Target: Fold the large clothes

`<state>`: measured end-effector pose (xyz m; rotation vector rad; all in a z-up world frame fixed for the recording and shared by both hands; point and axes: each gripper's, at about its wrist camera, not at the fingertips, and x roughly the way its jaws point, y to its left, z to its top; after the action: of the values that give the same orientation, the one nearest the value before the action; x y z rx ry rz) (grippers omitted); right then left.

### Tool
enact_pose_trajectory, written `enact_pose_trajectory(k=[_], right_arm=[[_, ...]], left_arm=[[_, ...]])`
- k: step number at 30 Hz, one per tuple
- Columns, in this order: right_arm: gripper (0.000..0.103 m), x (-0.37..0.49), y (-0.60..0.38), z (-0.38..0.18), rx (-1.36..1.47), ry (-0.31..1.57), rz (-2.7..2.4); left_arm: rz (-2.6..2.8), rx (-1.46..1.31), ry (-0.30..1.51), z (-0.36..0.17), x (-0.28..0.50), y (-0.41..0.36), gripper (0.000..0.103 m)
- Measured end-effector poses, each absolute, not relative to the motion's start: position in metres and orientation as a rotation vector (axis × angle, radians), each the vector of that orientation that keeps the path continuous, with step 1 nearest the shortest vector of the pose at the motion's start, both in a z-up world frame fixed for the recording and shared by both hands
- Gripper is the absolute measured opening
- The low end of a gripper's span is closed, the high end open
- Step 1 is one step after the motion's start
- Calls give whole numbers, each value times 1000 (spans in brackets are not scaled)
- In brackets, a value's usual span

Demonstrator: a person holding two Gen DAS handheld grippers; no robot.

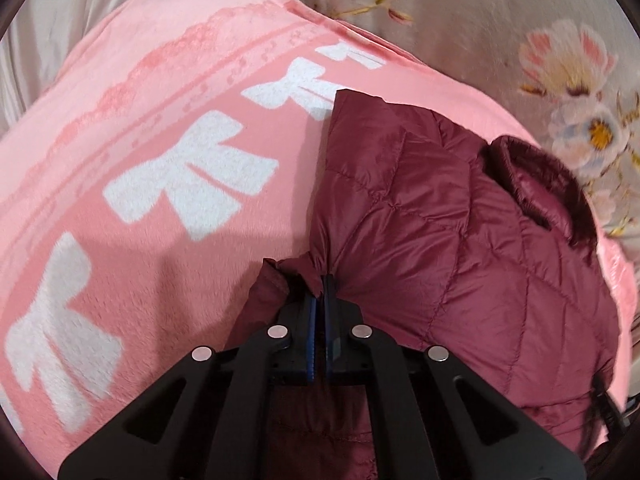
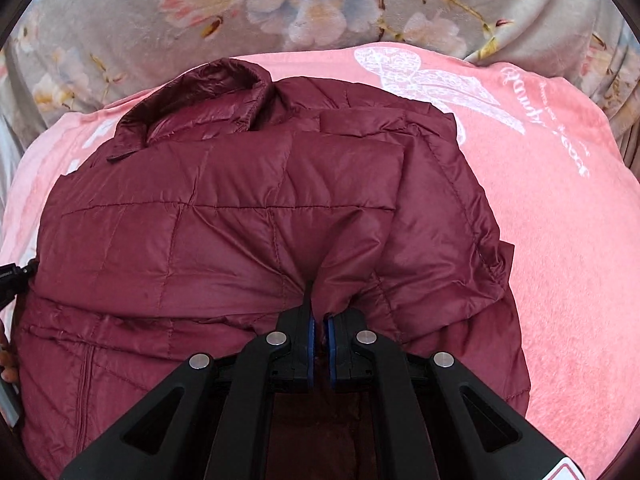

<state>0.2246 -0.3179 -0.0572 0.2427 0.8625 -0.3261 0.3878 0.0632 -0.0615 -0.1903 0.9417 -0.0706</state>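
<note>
Both grippers, left gripper and right gripper, are clamped on the maroon quilted puffer jacket; its collar lies straight ahead, long axis running away from both.

We find one bit of writing only: white script lettering on the pink blanket, running sideways near its far right edge beside a white lace butterfly print; the letters are too small and curved for us to read; we see no label, brand, number or sign elsewhere in either view.
</note>
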Motion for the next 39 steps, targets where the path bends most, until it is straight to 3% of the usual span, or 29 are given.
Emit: enact_pose_trajectory(k=[3,5,6,9,13,23,39], right_arm=[[11,210,-323,-41,268,852,-316],[19,195,-329,-23,278,818,-322],[20,191,-330,-15,277,801,-329],[21,186,-323,18,250,728,-316],[21,215,-302,29,250,702,-256],[20,273,-230,-37,180,854,-127],[19,261,-214,-69,135,846,-148]], left_arm=[[-101,-187,943,-48,376,68,3],[-140,-182,915,-31,363,73,10],[-158,-174,887,-18,357,73,18],[-205,-162,813,15,351,63,20],[-266,-137,796,34,363,19,32],[-300,-38,949,-50,373,-59,32],[-288,59,855,-71,353,-61,32]])
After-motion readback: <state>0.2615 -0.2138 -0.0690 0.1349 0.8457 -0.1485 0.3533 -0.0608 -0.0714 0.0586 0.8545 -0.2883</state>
